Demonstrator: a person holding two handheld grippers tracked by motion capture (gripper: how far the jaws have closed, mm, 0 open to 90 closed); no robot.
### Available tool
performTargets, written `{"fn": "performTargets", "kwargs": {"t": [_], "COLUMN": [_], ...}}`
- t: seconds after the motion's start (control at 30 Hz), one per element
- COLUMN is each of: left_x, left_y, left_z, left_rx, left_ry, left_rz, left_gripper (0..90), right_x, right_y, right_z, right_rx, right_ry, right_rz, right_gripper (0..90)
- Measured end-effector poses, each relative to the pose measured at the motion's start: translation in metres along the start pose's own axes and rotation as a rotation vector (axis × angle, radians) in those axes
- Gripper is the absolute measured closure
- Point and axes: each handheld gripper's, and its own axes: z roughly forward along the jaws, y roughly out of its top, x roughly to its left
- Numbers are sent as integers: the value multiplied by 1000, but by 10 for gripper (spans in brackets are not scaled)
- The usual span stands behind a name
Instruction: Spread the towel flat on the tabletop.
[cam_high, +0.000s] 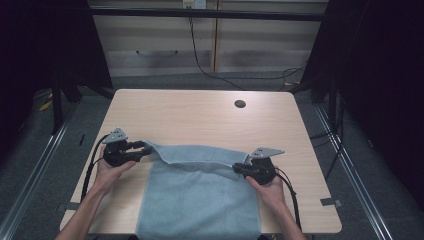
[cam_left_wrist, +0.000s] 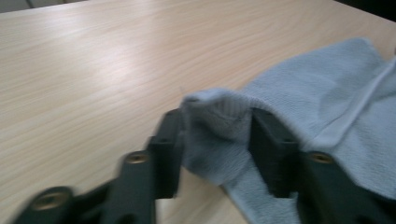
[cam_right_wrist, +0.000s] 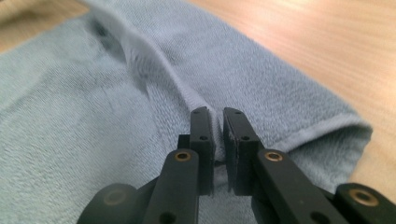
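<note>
A light blue towel (cam_high: 200, 195) lies on the near half of the wooden table (cam_high: 200, 115) and hangs over its front edge. Its far edge is folded back and lifted a little between my two grippers. My left gripper (cam_high: 145, 149) is at the towel's far left corner. In the left gripper view that bunched corner (cam_left_wrist: 219, 121) fills the gap between the jaws, and both pads press on it. My right gripper (cam_high: 237, 168) is at the far right corner. In the right gripper view its jaws (cam_right_wrist: 218, 126) are pinched on the towel's hemmed edge (cam_right_wrist: 187, 93).
A round cable hole (cam_high: 240, 104) sits in the far right part of the tabletop. Bare wood stretches beyond the towel (cam_left_wrist: 317, 88) and to both sides. Cables trail across the floor behind the table. A person's hands and forearms come in from the bottom.
</note>
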Motion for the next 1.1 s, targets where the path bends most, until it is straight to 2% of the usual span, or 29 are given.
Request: {"fn": "performTargets", "kwargs": {"t": [0.03,0.07,0.1,0.13,0.17,0.2,0.33,0.4,0.6,0.73,0.83,0.93,0.97,1.07,1.1], "left_x": [-3,-4,-4,-4,-2,-3,-5,-6,-9,-12,-16,-20,-24,-32,-34], "left_y": [1,2,2,2,0,-1,-1,3,10,13,10,2,-1,-8,-10], "left_z": [1,0,0,1,3,3,1,-4,-18,-25,-19,-12,-10,-9,-11], "left_rx": [3,7,0,0,7,8,-4,-36,-76,-100,-43,19,57,98,104], "left_ry": [2,11,0,6,1,4,-10,-38,-36,-59,-59,-85,-83,-97,-92], "left_rz": [6,30,15,-1,-1,-5,-17,-43,-40,-38,6,31,64,96,100], "left_gripper": [671,671,781,781,863,891,900,900,900,900,900,900,899,893,833], "right_x": [1,1,1,1,0,-1,-7,-9,-11,-14,-14,-11,-10,-10,-10], "right_y": [2,2,5,5,7,8,9,11,18,22,23,16,14,5,2], "right_z": [-1,-1,-4,-4,-6,-8,-15,-19,-30,-36,-38,-34,-33,-30,-29], "right_rx": [-13,-13,-31,-31,-33,-37,-60,-78,-129,-160,-157,-108,-97,-66,-53], "right_ry": [-2,-2,-3,-3,-23,-28,-51,-54,-66,-79,-78,-74,-74,-76,-76], "right_rz": [-1,-1,5,5,4,7,15,29,30,36,40,24,25,25,28], "right_gripper": [831,831,831,831,831,831,831,830,831,831,831,831,831,831,831]}}
